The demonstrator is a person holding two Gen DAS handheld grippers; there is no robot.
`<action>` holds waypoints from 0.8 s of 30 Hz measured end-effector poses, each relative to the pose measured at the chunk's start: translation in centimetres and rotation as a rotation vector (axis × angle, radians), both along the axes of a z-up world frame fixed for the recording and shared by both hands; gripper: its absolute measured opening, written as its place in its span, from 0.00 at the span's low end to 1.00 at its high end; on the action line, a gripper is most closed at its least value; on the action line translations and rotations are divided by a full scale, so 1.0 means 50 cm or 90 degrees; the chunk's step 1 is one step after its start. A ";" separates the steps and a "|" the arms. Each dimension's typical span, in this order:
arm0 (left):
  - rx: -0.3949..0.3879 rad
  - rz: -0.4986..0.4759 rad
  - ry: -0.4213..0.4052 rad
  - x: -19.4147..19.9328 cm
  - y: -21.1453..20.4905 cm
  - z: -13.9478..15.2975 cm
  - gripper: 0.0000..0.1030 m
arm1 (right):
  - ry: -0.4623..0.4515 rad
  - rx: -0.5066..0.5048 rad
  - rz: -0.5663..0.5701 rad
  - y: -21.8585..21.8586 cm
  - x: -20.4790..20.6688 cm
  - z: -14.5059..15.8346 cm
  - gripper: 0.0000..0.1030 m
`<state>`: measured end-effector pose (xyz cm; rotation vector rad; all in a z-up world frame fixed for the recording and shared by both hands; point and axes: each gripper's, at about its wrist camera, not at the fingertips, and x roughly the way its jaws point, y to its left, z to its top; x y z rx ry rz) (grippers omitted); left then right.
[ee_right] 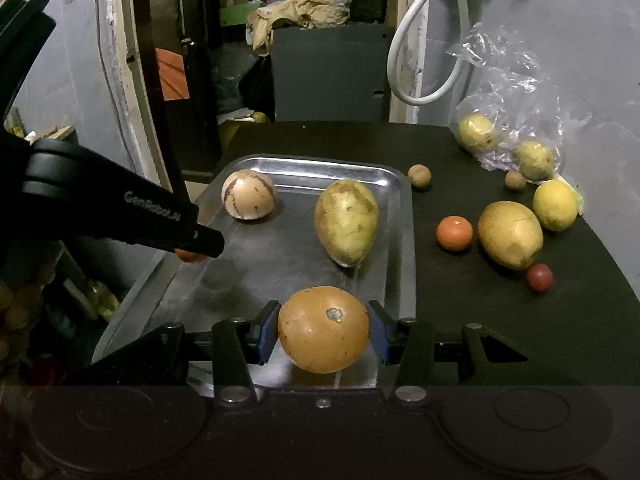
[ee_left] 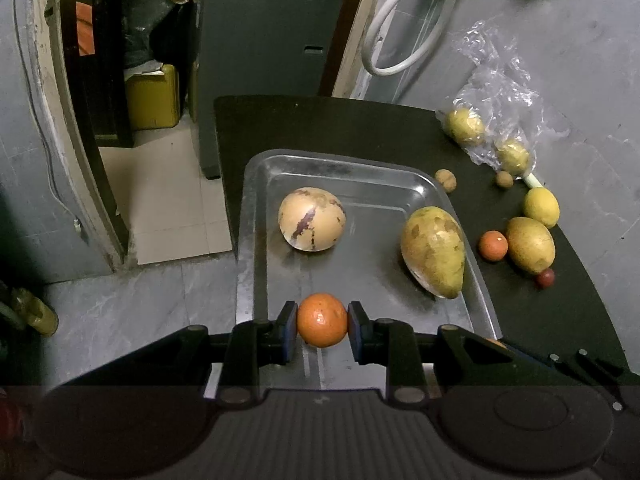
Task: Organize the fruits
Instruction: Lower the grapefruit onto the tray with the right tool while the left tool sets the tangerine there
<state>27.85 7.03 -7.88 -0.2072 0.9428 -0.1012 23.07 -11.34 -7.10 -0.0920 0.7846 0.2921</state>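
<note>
Left claw (ee_left: 322, 326) pinches a small round orange fruit (ee_left: 322, 325), right claw (ee_right: 323, 330) a large tan-orange round fruit (ee_right: 323, 329), both low over the steel tray (ee_right: 402, 216); smooth skins may roll on release

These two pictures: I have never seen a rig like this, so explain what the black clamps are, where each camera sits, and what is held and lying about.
Each black clamp is a hand-held two-finger gripper with a camera looking along its fingers. The left wrist view shows the left gripper shut on a small orange fruit over a metal tray. The right wrist view shows the right gripper shut on a larger brownish-orange fruit; the black arm at its left is the left gripper. In the tray lie a pale streaked round fruit and a mango. Beside it, on the black table, more fruit lies loose, and a clear plastic bag holds two yellow ones.
</note>
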 end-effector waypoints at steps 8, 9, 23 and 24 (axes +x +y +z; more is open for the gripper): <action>0.003 0.001 0.011 -0.003 0.003 -0.010 0.28 | 0.005 0.001 -0.003 0.007 -0.003 -0.008 0.47; 0.003 0.002 0.013 -0.005 0.004 -0.011 0.28 | 0.006 0.002 -0.003 0.007 -0.002 -0.009 0.47; 0.019 0.007 0.022 -0.015 0.009 -0.021 0.29 | 0.013 0.006 -0.010 0.007 -0.006 -0.018 0.47; 0.020 0.007 0.023 -0.016 0.009 -0.022 0.29 | 0.013 0.008 -0.010 0.006 -0.007 -0.020 0.47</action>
